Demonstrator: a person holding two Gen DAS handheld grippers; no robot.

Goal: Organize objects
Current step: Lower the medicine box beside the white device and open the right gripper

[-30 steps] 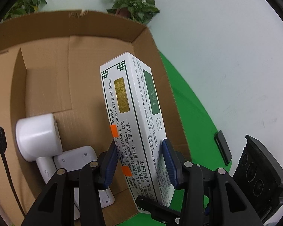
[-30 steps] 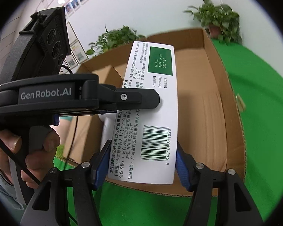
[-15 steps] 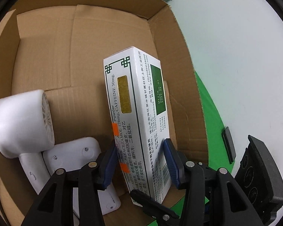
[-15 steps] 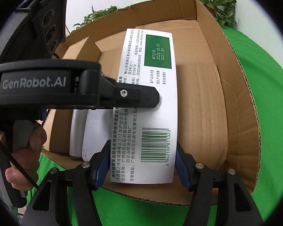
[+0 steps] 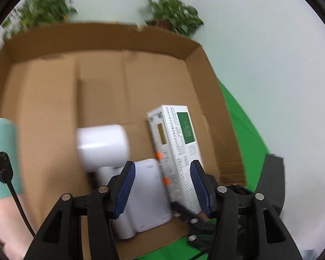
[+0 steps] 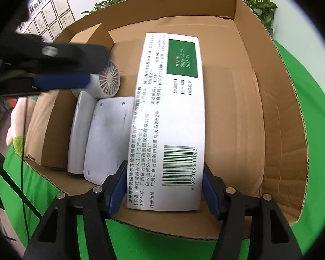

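Observation:
A white and green medicine box (image 6: 171, 117) stands on edge inside the cardboard box (image 6: 277, 99), next to a white hair dryer (image 6: 108, 80) and a flat white device (image 6: 106, 138). My right gripper (image 6: 164, 188) is shut on the medicine box's near end. In the left wrist view, the medicine box (image 5: 177, 151) stands in the cardboard box (image 5: 54, 99), right of the hair dryer (image 5: 101, 145) and the white device (image 5: 149, 192). My left gripper (image 5: 162, 186) is open, drawn back above the near edge, its jaws apart from the medicine box.
The cardboard box sits on a green cloth (image 6: 314, 130). Potted plants (image 5: 173, 19) stand behind it by a white wall. An inner flap (image 6: 91, 34) stands at the box's far left. My sleeve and arm (image 5: 2, 173) are at the left edge.
My left gripper has opened, let go of the medicine box and pulled back. The medicine box has gone down into the cardboard box, still held by my right gripper.

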